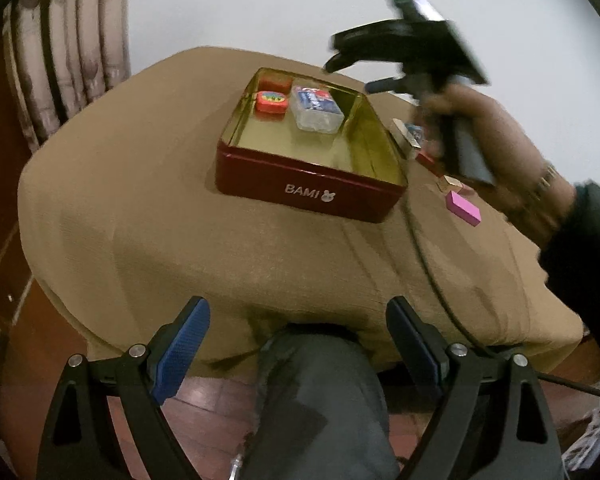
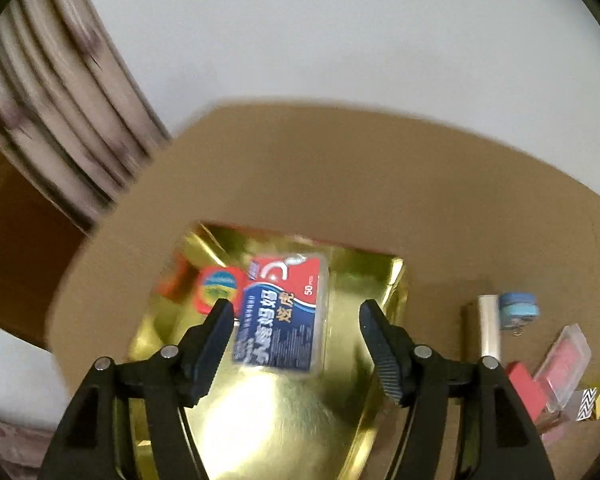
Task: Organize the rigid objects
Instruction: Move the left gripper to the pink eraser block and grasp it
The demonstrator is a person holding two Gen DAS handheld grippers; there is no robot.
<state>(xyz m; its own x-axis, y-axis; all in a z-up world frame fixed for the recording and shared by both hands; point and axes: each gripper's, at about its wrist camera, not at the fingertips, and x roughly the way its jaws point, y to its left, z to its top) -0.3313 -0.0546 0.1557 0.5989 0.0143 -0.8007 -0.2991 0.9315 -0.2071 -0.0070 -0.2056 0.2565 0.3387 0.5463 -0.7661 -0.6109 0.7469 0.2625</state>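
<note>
A red tin marked BAMI with a gold inside stands on the tan-covered table. In it lie a clear plastic box with a blue and red label and a small red round-faced tin. My right gripper is open and empty, above the tin over the labelled box; it shows from the left wrist view as a black tool in a hand. My left gripper is open and empty, low at the table's near edge.
Right of the tin lie loose objects: a pink block, a red block, a clear case with red inside, a blue round piece, a white stick, a zigzag-patterned box. A cable crosses the cloth. A curtain hangs left.
</note>
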